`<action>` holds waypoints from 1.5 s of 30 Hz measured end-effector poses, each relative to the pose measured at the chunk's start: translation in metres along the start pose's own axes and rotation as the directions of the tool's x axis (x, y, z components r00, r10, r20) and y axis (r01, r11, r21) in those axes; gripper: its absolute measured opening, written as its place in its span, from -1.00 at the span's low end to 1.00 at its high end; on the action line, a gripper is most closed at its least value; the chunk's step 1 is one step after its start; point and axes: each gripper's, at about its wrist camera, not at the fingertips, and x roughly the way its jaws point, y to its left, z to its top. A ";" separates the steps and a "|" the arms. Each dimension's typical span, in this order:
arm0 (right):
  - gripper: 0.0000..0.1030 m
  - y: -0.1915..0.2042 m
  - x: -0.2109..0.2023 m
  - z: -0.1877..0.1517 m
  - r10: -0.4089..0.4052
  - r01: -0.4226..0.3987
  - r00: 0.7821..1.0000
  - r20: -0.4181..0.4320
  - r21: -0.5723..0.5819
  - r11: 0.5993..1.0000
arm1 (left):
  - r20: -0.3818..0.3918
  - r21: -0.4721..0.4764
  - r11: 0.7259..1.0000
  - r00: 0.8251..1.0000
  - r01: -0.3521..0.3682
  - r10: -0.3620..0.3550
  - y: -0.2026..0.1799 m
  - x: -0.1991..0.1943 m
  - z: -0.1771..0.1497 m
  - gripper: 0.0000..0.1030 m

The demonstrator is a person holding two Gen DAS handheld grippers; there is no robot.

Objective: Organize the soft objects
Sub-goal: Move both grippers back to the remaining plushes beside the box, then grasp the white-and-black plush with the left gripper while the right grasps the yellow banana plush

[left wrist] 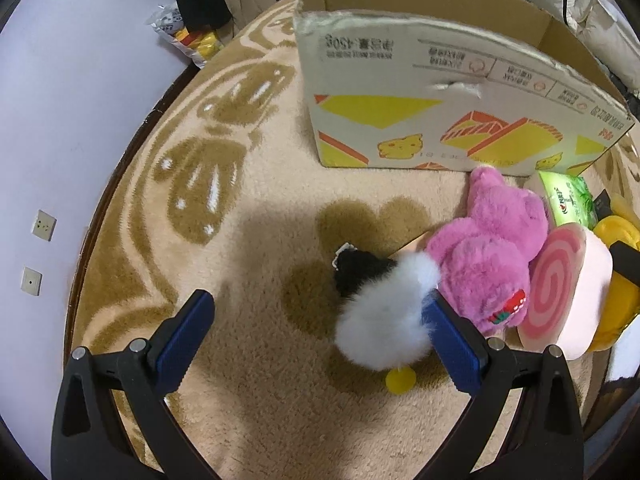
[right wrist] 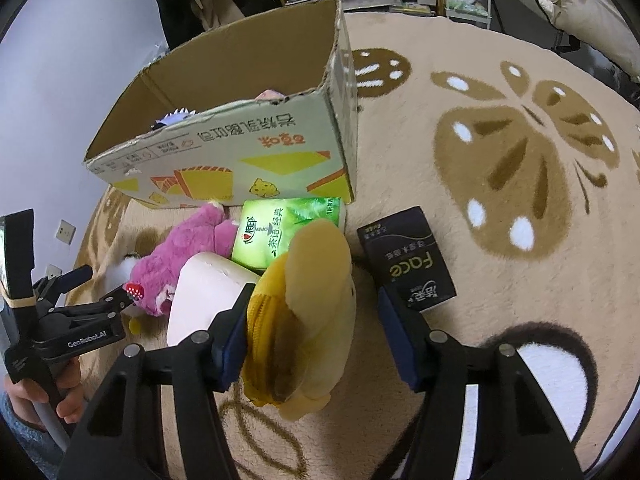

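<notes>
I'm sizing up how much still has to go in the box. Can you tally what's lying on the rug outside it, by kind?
Plush toys: 3, namely the pink bear, the black-and-white toy and the yellow toy.
Swirl cushion: 1.
Tissue packs: 2, namely the green pack and the black pack.
Total: 6.

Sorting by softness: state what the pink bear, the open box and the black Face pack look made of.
Pink bear: plush, likely synthetic fur; fuzzy, matte pile.
Open box: corrugated cardboard, brown inside, printed outside; ragged torn rim.
Black Face pack: probably plastic film wrap; smooth with a faint sheen and printed lettering. Contents not visible.
</notes>
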 end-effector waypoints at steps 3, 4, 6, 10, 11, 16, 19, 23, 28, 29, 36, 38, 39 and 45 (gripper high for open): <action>0.21 0.000 0.002 0.000 0.004 -0.004 1.000 -0.008 0.003 1.000 | -0.008 -0.001 1.000 1.000 0.006 -0.006 -0.001 0.005 0.001 0.96; 0.19 0.000 0.003 0.001 0.007 -0.007 1.000 -0.010 0.006 1.000 | -0.008 -0.003 1.000 1.000 0.008 -0.008 -0.002 0.004 0.000 0.96; -0.01 -0.001 0.004 0.001 0.024 -0.023 1.000 -0.020 0.014 1.000 | -0.009 -0.012 1.000 1.000 0.019 -0.019 -0.001 0.005 0.001 0.96; -0.08 0.001 0.006 0.002 0.034 -0.033 0.999 -0.026 0.010 0.999 | -0.009 -0.035 0.998 0.999 0.045 -0.046 0.002 0.009 0.000 0.95; -0.09 0.001 0.005 0.002 0.033 -0.033 0.999 -0.025 0.009 0.999 | -0.008 -0.042 0.997 0.998 0.058 -0.059 0.003 0.010 0.000 0.92; -0.09 0.001 0.005 0.001 0.034 -0.034 0.999 -0.027 0.015 0.999 | -0.011 -0.065 0.989 0.991 0.134 -0.135 0.004 0.013 -0.001 0.49; -0.10 0.002 0.005 0.001 0.035 -0.035 0.999 -0.027 0.013 0.999 | 0.002 -0.041 0.984 0.985 0.172 -0.172 0.000 0.010 -0.001 0.07; -0.19 0.000 0.003 0.001 0.038 -0.038 0.999 -0.026 0.009 0.999 | 0.013 -0.014 0.978 0.978 0.209 -0.209 -0.005 0.006 -0.002 -0.27; -0.24 0.002 -0.005 0.000 0.031 -0.031 1.000 -0.001 -0.004 1.000 | 0.031 -0.022 0.979 0.979 0.204 -0.204 -0.005 0.002 -0.003 -0.32; -0.25 0.003 -0.008 0.000 0.025 -0.025 1.000 0.013 -0.013 1.000 | 0.037 -0.035 0.979 0.979 0.202 -0.201 -0.003 0.000 -0.004 -0.32; -0.25 0.002 -0.029 0.006 0.039 -0.038 0.994 0.101 -0.013 0.999 | 0.095 -0.059 0.995 0.993 0.078 -0.072 0.007 -0.019 -0.016 -0.33; -0.25 0.001 -0.034 0.007 0.043 -0.041 0.991 0.124 -0.014 0.999 | 0.107 -0.071 0.995 0.992 0.068 -0.060 0.010 -0.023 -0.019 -0.33; -0.25 0.001 -0.037 0.008 0.045 -0.043 0.990 0.135 -0.016 0.999 | 0.111 -0.074 0.995 0.992 0.065 -0.057 0.012 -0.027 -0.022 -0.33; -0.25 0.006 -0.051 0.011 0.072 -0.066 0.976 0.208 -0.035 0.997 | 0.188 -0.085 0.996 0.982 0.015 0.001 0.017 -0.048 -0.029 -0.40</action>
